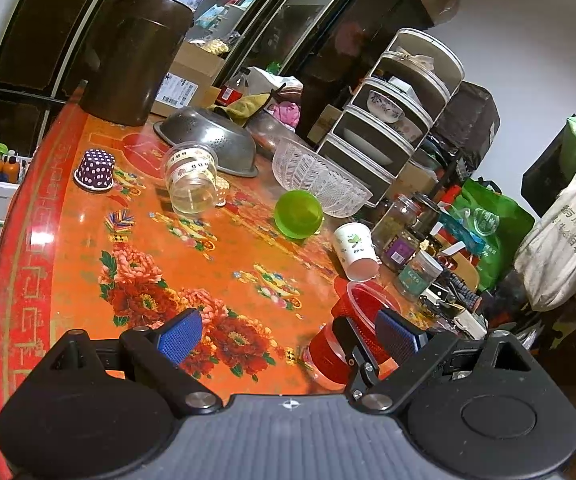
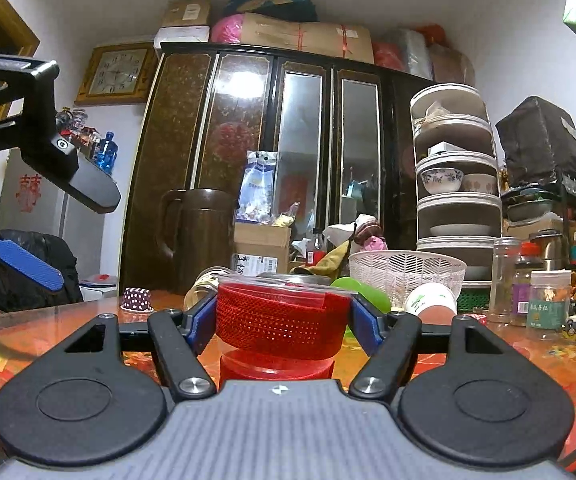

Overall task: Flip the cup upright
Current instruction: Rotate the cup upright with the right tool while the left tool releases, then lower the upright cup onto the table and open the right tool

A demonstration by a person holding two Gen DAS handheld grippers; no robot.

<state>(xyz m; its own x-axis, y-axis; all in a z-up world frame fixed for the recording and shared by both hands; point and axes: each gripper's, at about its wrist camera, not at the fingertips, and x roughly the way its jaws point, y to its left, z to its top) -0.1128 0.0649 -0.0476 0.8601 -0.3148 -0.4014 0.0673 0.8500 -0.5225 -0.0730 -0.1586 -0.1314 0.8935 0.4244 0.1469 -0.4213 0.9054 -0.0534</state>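
A red plastic cup (image 2: 282, 322) with a red mesh sleeve stands upright, rim up, on the orange flowered table (image 1: 160, 264). My right gripper (image 2: 284, 320) is shut on the red cup, its blue pads pressing the sleeve from both sides. The cup also shows in the left wrist view (image 1: 352, 332), low right, with a right finger (image 1: 358, 354) across it. My left gripper (image 1: 288, 336) is open and empty above the table, just left of the cup. In the right wrist view its blue pad (image 2: 28, 264) hangs at the far left.
Other cups lie on the table: a purple dotted one upside down (image 1: 95, 169), a clear taped one on its side (image 1: 192, 182), a green one (image 1: 298, 214), a white paper one (image 1: 356, 251). A metal colander (image 1: 212, 140), clear basket (image 1: 320, 182), jars (image 1: 416, 272) and dish rack (image 1: 400, 104) crowd the far side.
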